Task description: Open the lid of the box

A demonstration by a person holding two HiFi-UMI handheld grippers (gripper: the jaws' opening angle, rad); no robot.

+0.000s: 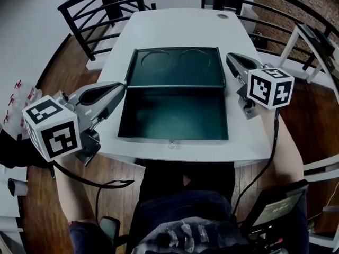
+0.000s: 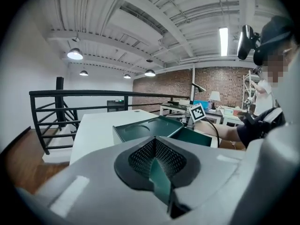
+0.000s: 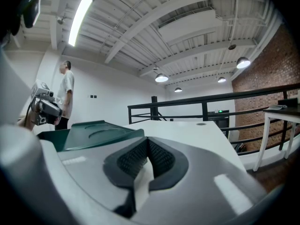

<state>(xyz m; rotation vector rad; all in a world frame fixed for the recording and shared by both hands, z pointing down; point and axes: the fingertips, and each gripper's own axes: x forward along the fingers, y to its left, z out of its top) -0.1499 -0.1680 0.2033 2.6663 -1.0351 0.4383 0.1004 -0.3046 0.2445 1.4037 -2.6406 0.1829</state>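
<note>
A dark green box lies open on the white table. Its lid is folded flat back behind the base, with two round recesses showing. The inside of the base looks bare. My left gripper rests at the box's left wall with its jaws shut and nothing in them. My right gripper sits beside the lid's right edge, also shut and holding nothing. The left gripper view shows the left gripper aimed toward the lid. From the right gripper, the lid lies to the left.
A black metal railing runs around the table's far and left sides. A cable grommet sits at the table's far right. A white side table stands to the right. A person stands far off.
</note>
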